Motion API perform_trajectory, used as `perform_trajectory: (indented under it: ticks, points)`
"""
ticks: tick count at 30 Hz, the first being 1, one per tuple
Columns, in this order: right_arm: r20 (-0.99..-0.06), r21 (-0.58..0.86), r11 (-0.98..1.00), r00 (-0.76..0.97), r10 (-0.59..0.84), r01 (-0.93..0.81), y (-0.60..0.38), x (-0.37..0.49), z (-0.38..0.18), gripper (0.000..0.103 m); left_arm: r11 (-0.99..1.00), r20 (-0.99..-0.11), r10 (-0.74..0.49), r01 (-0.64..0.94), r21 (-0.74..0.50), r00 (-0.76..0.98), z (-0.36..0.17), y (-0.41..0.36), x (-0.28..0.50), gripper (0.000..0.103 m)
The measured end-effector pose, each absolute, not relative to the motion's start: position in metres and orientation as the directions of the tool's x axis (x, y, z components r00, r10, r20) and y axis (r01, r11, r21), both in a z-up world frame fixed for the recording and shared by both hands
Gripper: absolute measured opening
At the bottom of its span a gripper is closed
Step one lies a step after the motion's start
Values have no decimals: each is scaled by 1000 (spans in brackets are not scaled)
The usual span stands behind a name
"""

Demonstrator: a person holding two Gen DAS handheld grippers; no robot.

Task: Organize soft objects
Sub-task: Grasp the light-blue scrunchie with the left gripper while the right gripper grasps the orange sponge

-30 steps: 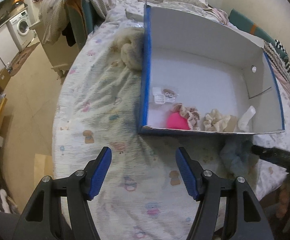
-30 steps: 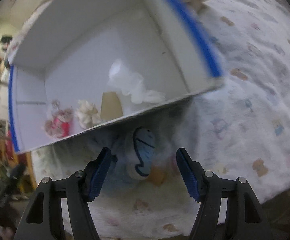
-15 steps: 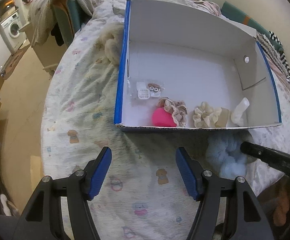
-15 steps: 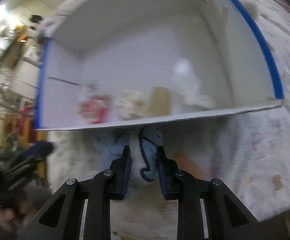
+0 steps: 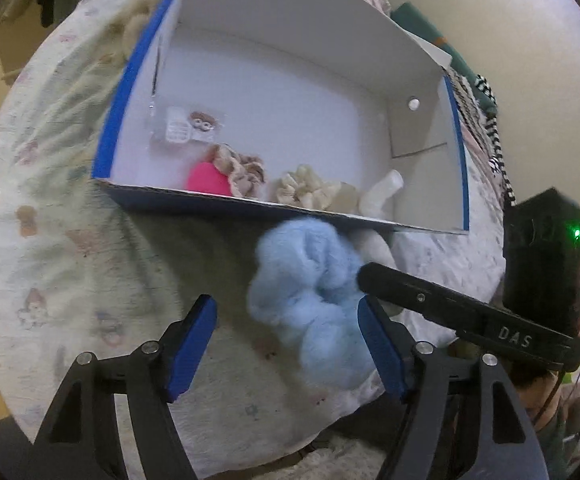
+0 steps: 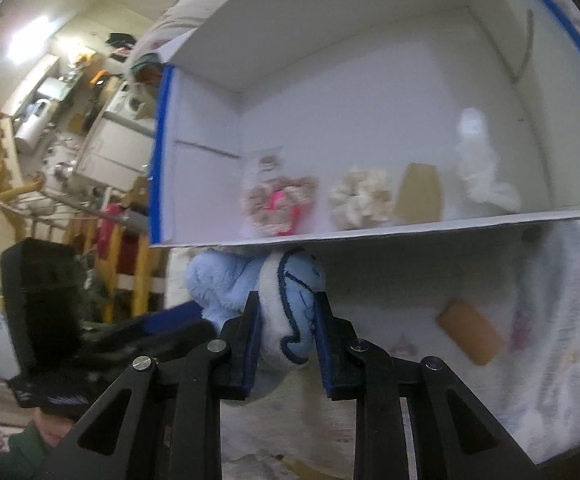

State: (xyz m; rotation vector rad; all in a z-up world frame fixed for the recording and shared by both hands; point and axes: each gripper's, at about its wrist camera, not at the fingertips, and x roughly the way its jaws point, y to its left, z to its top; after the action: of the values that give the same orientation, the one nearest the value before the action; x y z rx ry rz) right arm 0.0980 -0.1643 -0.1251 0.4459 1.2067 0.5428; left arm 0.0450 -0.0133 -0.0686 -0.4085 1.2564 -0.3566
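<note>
While the right tool [image 6: 285,336] pinched the blue plush toy [image 6: 290,312] just outside the white box [image 6: 370,236], the left tool [image 5: 290,344] hung wide open, empty, above the bed [image 5: 69,260].

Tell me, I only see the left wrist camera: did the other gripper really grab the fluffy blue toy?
Observer: Yes. The right gripper has its jaws shut on the fluffy light-blue plush toy, pinching a white part with dark-blue stitching.
Operator: Is anything else lying near it?
Observer: A small brown cylinder lies on the patterned bedsheet, to the right of the toy and outside the white cardboard box with blue edges.
</note>
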Motion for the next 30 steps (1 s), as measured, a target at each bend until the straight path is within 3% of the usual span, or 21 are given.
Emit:
perform_trajectory:
  ticks: [2,3,6,11,13,15,21,26,27,28,30]
  points:
    - [-748,589,790,256,612,-168,-162,97,-124,27,879,-836,-469,52,-475,284,-66,-17,44,47]
    - [-750,587,792,256,610,-168,-162,97,-124,27,885,-840,-459,63,-462,289,-64,-19,45,23]
    - [-755,589,794,248,607,-152,-162,98,-127,27,890,-854,-451,63,-451,257,-69,-22,46,15]
    - [-781,562,813,227,582,-152,-160,98,-131,31,913,-873,-404,64,-403,274,-67,-21,46,11]
    - [-818,501,850,235,526,-162,-159,96,-132,49,934,-886,-353,63,-351,300,-62,-19,46,11]
    - [-857,409,900,277,435,-147,-163,94,-131,55,953,-896,-297,47,-299,330,-58,-13,45,10]
    - [-960,145,989,244,138,9,-191,100,-153,55,965,-894,-256,45,-257,369,-50,-4,43,10]
    - [-980,15,999,196,21,-35,-182,104,-170,54,967,-901,-248,40,-250,356,-53,-4,45,10]
    - [-983,4,999,183,13,-51,-177,104,-174,49,968,-900,-246,41,-248,360,-53,-4,45,10]
    - [-986,11,998,166,21,-63,-175,104,-178,36,969,-901,-242,42,-243,361,-53,-4,45,10]
    - [-987,-19,995,159,-4,-96,-168,102,-182,28,971,-903,-234,42,-235,360,-53,-4,45,10]
